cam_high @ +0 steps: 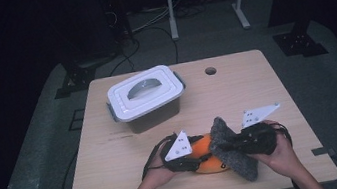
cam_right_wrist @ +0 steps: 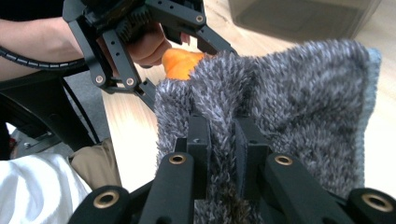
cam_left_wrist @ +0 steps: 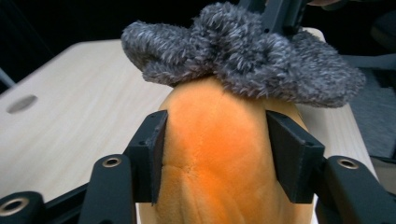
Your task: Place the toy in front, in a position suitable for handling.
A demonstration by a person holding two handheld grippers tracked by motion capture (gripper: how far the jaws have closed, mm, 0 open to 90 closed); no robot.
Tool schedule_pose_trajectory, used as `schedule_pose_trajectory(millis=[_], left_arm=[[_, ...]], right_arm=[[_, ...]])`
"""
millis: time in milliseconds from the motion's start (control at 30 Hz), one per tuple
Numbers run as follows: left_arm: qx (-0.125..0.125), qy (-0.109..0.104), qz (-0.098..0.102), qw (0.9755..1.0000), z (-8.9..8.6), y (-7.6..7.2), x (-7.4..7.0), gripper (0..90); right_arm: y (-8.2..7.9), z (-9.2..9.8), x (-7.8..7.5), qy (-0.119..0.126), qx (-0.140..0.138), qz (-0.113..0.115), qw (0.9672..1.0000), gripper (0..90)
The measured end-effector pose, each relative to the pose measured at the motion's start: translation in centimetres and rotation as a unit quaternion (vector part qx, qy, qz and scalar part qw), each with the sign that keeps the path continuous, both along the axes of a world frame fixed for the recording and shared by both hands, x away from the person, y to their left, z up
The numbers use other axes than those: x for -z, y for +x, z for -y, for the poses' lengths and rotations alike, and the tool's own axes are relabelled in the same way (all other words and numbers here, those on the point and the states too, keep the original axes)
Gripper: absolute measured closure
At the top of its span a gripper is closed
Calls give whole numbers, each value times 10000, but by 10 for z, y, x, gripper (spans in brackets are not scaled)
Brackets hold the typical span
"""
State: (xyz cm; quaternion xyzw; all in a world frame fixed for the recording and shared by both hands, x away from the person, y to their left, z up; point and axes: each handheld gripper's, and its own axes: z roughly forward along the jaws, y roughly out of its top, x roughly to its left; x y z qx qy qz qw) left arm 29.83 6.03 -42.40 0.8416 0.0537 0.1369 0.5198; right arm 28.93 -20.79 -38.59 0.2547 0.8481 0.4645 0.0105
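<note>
While scanning in from the left: lidded storage box (cam_high: 147, 97) parked at the back left of the bench (cam_high: 256, 86), well apart from the action.

Next across, left gripper (cam_high: 200, 159), jaws at a middling spread and pressed onto both flanks of the orange plush toy (cam_high: 202, 146). Lying low on the near side of the bench, that toy, right between the two hands. Looks light and squashy, likely to bulge and give under the pads. Best held where it is now, across the thick middle.

Further right, grey fleece cover (cam_high: 228, 138) draped over the toy's far end. Floppy, stretchy and fuzzy by the look of it, and prone to creep out of a thin pinch. Better to grab a doubled fold or the rim.

Far right, right gripper (cam_high: 237, 147), jaws nearly together and nipping just such a fold.

On to the views. From above, the layout is plain, but the contact points are tucked under plates and hands. Left gripper view: pads (cam_left_wrist: 156, 149) snug on the orange sides, cover (cam_left_wrist: 243, 56) sitting like a cap. Right gripper view: fleece (cam_right_wrist: 299, 93) bunched between the jaws, plus a paler edge down its right side.
</note>
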Motion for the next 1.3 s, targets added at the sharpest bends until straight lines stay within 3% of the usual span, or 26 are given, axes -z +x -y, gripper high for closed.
schedule_pose_trajectory(millis=[200, 300, 367, 433, 500, 567, 600, 700, 833, 933, 1133, 1300], left_arm=[[136, 81, -155, 9998, -5, 0, 2, 389], [133, 124, -222, 9996, -8, -2, 2, 380], [93, 73, -312, 9994, -10, -2, 3, 378], [142, 63, -341, 9993, -9, -2, 4, 378], [191, 75, -345, 9992, -8, -2, 4, 379], [200, 114, -343, 9991, -9, -1, 4, 380], [198, 111, -361, 9991, -10, -1, 4, 381], [203, 96, -420, 9989, -12, 2, 5, 380], [189, 83, -528, 9984, -16, 6, 6, 375], [163, 64, -612, 9980, -20, 7, 6, 371], [159, 64, -634, 9978, -22, 9, 7, 369], [115, 86, -721, 9973, -27, 13, 7, 362]], right_arm=[[4, 16, 15, 121, 68, -251, 9996, 781], [3, 26, 21, 66, 201, -365, 9991, 781], [2, 30, 20, -48, 306, -289, 9991, 782], [-1, 29, 14, -94, 382, -72, 9992, 784], [-3, 23, 7, 101, 252, -7, 9996, 784], [-3, 16, 5, 88, 160, 0, 9998, 782], [-2, 12, 9, -3, 107, -38, 9999, 782], [2, 16, 16, 146, 64, -250, 9996, 780], [6, 28, 26, 55, 244, -422, 9988, 778], [6, 33, 28, -122, 363, -466, 9982, 778], [1, 26, 19, -58, 265, -355, 9990, 779], [6, 28, 28, -134, 245, -567, 9980, 777]])
